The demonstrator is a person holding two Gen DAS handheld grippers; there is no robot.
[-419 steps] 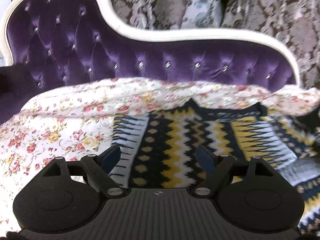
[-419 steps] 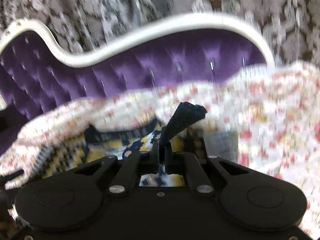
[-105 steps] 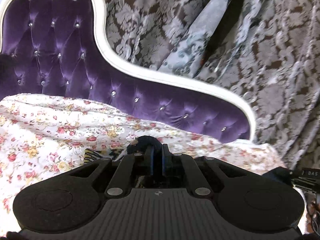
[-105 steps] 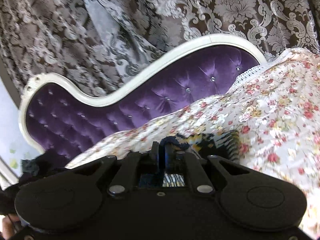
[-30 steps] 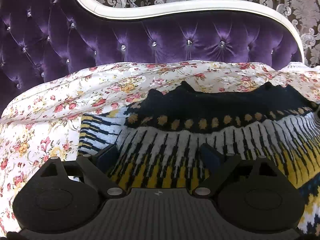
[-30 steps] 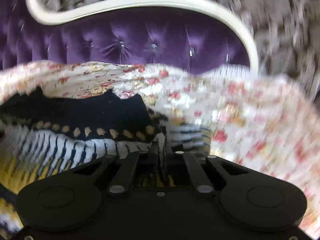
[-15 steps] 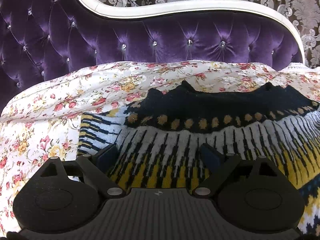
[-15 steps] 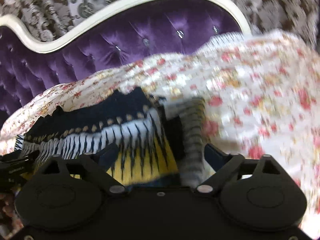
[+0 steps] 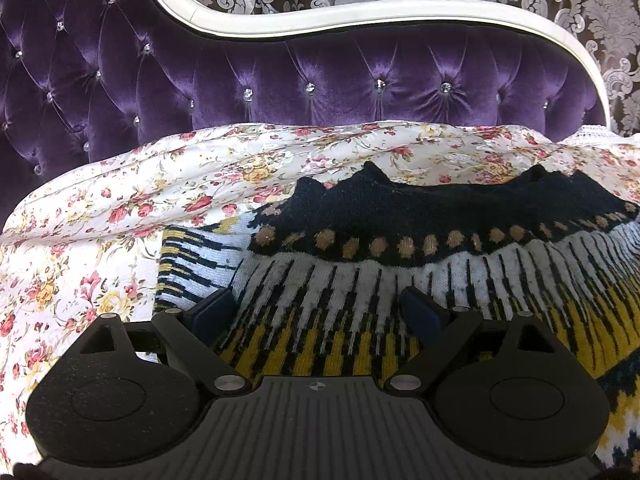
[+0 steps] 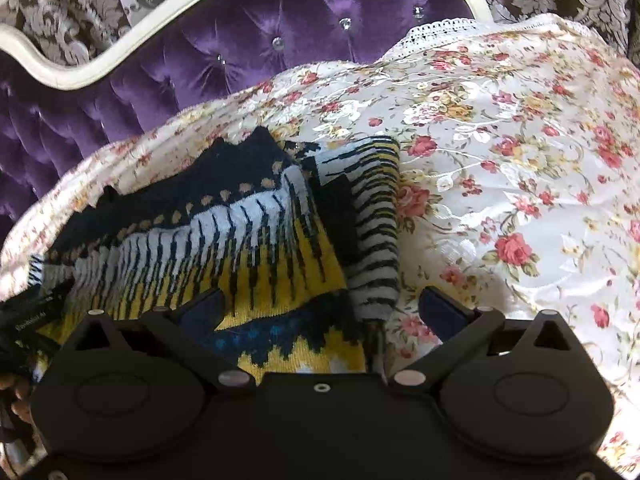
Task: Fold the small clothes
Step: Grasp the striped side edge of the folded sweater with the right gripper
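A knitted sweater [image 9: 400,264] with a black, white and yellow zigzag pattern lies folded over on the floral cover, its black band toward the sofa back. My left gripper [image 9: 316,308] hovers open above the sweater's left part, and the pads touch nothing. In the right wrist view the sweater [image 10: 240,240] ends in a striped folded sleeve at its right side. My right gripper [image 10: 322,308] is opening over that right edge. The knit lies below its spread fingers, free of the pads.
A white floral cover [image 10: 500,160] with a lace hem drapes the seat and rises in a mound on the right. Behind stands the tufted purple sofa back [image 9: 320,72] with a white frame, then patterned curtains. A person's fingers [image 10: 16,396] show at the right view's lower left edge.
My right gripper, shut on the sweater's edge a second ago, has let go and spread wide, rolling as it shifted right. The sweater's edge now lies flat. The left gripper has not moved.
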